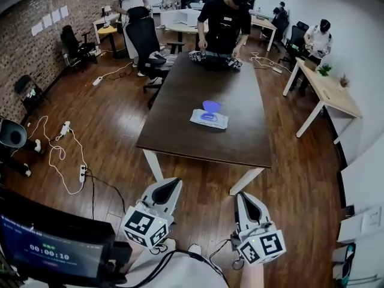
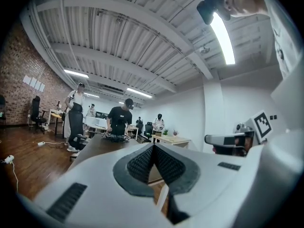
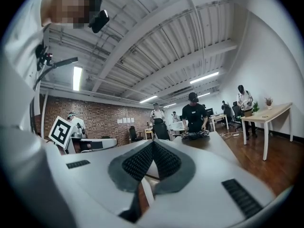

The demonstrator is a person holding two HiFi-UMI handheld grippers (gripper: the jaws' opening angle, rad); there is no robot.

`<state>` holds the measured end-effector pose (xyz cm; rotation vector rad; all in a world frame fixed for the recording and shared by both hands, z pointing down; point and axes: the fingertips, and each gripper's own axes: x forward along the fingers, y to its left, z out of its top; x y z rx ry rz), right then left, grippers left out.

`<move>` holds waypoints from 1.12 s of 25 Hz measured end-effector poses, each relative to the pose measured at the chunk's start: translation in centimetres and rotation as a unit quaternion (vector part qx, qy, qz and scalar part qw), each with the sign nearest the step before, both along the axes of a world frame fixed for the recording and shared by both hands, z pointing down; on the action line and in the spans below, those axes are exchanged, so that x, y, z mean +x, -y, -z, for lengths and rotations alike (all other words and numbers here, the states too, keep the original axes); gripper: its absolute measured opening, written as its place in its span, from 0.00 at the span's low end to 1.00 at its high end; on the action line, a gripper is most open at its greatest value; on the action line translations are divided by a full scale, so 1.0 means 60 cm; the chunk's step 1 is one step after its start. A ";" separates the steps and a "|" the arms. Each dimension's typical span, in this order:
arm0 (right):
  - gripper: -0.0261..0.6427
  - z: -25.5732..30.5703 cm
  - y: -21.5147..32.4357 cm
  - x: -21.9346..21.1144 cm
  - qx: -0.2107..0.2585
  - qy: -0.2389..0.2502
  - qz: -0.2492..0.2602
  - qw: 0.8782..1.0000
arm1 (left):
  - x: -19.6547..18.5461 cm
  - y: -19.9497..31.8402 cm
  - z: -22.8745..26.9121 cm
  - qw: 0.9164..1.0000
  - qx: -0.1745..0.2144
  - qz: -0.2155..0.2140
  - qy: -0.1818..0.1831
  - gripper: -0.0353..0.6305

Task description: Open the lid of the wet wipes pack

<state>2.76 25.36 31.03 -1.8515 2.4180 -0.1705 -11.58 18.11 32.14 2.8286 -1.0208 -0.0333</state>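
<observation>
Bright ceiling strip-lights, strong fisheye edge distortion

Head view: high, steeply down on table; gripper views level (same table).

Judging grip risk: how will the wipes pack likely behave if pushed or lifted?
The wipes pack looks flat and soft, so it probably sags rather than tips. Loose on the smooth table, it may slide when pushed. Its blue lid seems the stiffest part.

Dark wooden table is standing mid-room on a brown plank floor; a brick wall is running along the left, a pale desk is sitting at far right, strip lights are glowing overhead.
</observation>
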 end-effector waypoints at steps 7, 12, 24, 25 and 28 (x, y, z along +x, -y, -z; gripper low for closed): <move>0.05 0.008 -0.001 0.004 0.006 -0.015 0.000 1.000 | 0.009 -0.004 0.007 1.000 0.004 -0.005 -0.001 0.05; 0.05 0.013 0.009 -0.004 0.011 -0.019 -0.003 1.000 | 0.003 0.005 0.007 1.000 0.009 -0.010 -0.002 0.05; 0.05 0.012 0.027 -0.027 0.008 -0.024 -0.008 1.000 | -0.007 0.025 0.005 1.000 0.007 -0.024 -0.005 0.05; 0.05 0.011 0.030 -0.027 0.007 -0.024 -0.008 1.000 | -0.006 0.027 0.006 1.000 0.006 -0.024 -0.004 0.05; 0.05 0.010 0.038 -0.026 0.006 -0.024 -0.008 1.000 | -0.004 0.033 0.010 1.000 0.003 -0.024 -0.001 0.05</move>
